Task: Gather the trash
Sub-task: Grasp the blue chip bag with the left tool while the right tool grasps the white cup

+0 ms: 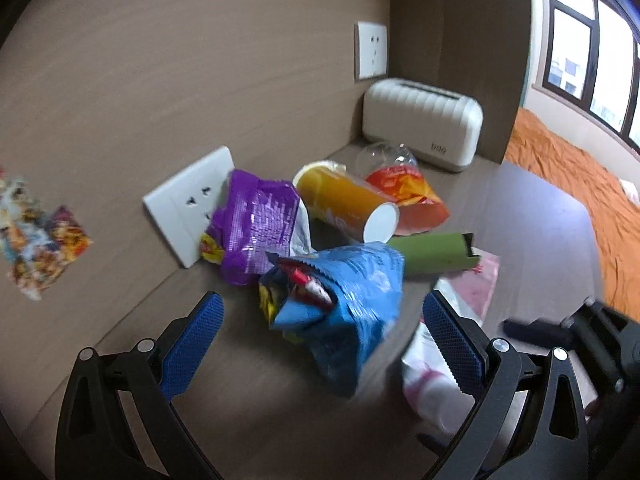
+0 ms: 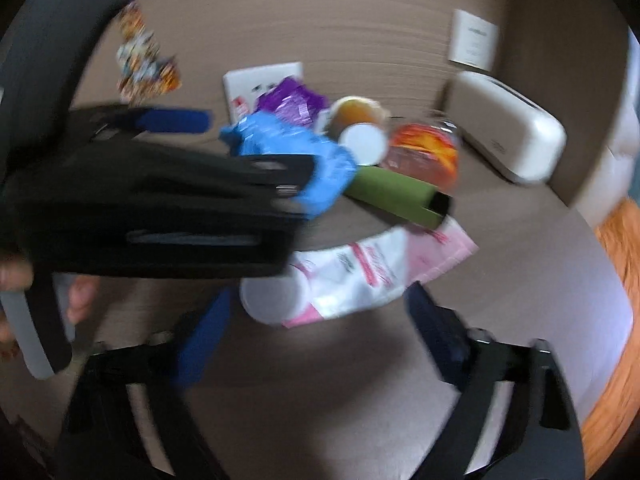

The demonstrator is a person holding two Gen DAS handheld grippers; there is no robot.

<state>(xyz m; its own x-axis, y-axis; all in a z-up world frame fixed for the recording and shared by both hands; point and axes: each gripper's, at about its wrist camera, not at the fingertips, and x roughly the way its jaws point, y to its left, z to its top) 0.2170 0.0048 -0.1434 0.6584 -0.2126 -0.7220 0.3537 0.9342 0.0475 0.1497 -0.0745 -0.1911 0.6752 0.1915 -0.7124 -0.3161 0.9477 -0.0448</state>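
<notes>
A pile of trash lies on the brown desk (image 1: 532, 220). A blue snack bag (image 1: 344, 304) lies between the open jaws of my left gripper (image 1: 324, 320), with clear gaps to both pads. Behind it are a purple bag (image 1: 256, 224), an orange tube can (image 1: 344, 200), an orange-red wrapper (image 1: 412, 192), a green box (image 1: 432, 252) and a white-pink wrapper (image 1: 444, 360). My right gripper (image 2: 316, 328) is open just before the white-pink wrapper (image 2: 352, 276); this view is blurred. The left gripper (image 2: 256, 152) crosses the right wrist view over the blue bag (image 2: 296, 152).
A cream toaster (image 1: 424, 128) stands in the back corner. Wall sockets (image 1: 184, 204) and a colourful sticker (image 1: 36, 236) are on the brown back panel. An orange bedspread (image 1: 580, 184) lies beyond the desk's right edge, under a window (image 1: 592, 36).
</notes>
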